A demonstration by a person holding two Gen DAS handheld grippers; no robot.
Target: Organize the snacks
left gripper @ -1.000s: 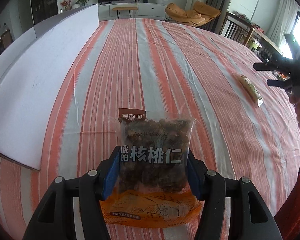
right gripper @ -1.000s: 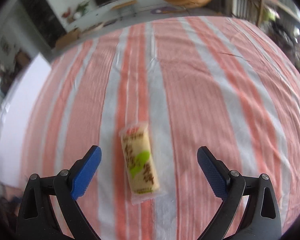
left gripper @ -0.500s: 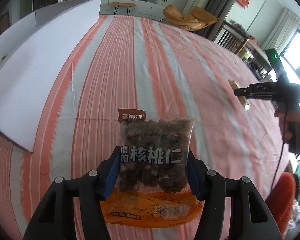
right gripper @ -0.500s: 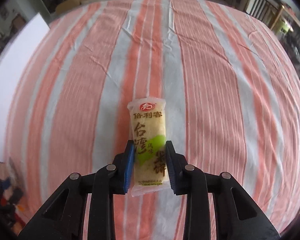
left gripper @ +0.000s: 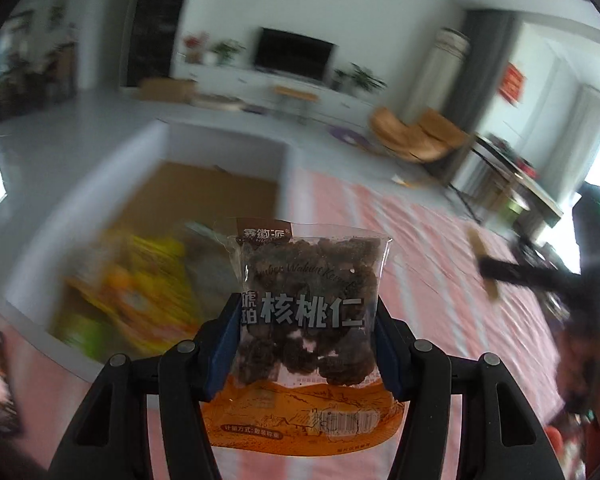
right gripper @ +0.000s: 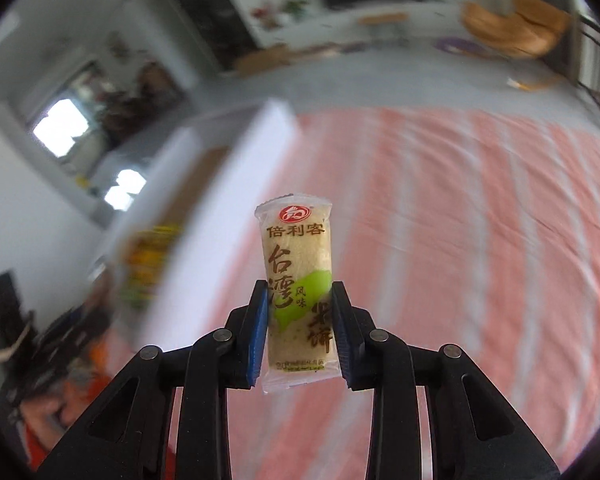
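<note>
Snacks [left gripper: 308, 320] now lifted, box [left gripper: 220, 152] newly visible

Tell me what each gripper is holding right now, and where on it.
The left gripper pinches the walnut bag by its two side edges, low down. The right gripper pinches the rice cracker across its lower half.

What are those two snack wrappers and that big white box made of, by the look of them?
Walnut bag: thin glossy plastic, clear enough to show the nuts. Rice cracker wrapper: similar clear film, crimped ends. Box: probably cardboard, white matte walls, brown floor, though blurred.
</note>
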